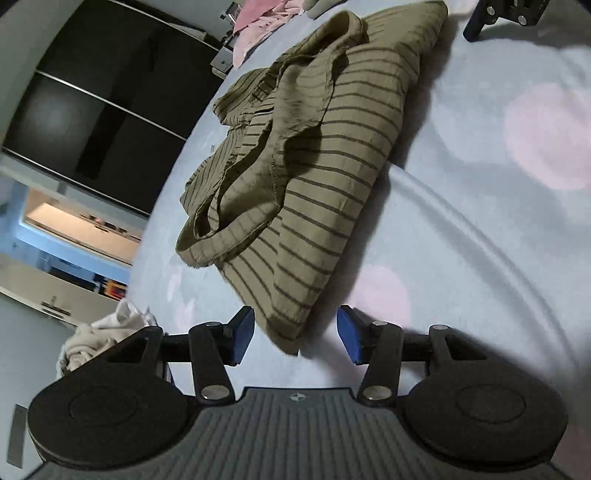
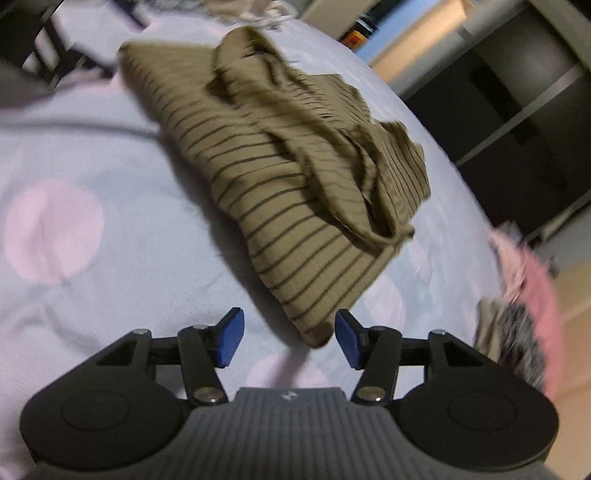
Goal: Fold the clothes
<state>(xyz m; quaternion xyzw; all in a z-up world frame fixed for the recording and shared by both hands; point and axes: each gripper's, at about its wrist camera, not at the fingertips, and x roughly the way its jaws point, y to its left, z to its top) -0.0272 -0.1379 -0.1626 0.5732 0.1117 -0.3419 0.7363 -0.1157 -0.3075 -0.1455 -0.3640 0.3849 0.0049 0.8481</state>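
An olive-brown garment with thin dark stripes [image 1: 314, 158] lies partly folded and rumpled on the bed, its sleeve bunched on top. My left gripper [image 1: 295, 334] is open, and a corner of the garment lies between its blue pads, not held. In the right wrist view the same garment [image 2: 295, 177] lies ahead. My right gripper [image 2: 288, 338] is open with the opposite corner of the garment between its blue pads. The right gripper also shows at the top right of the left wrist view [image 1: 498, 16].
The bed has a pale blue sheet with pink dots [image 1: 480, 229]. Pink clothes [image 1: 258, 22] lie at the far end, also seen in the right wrist view [image 2: 532, 306]. A pile of whitish clothes [image 1: 99, 336] lies by the bed edge. A dark wardrobe [image 1: 103, 103] stands beyond.
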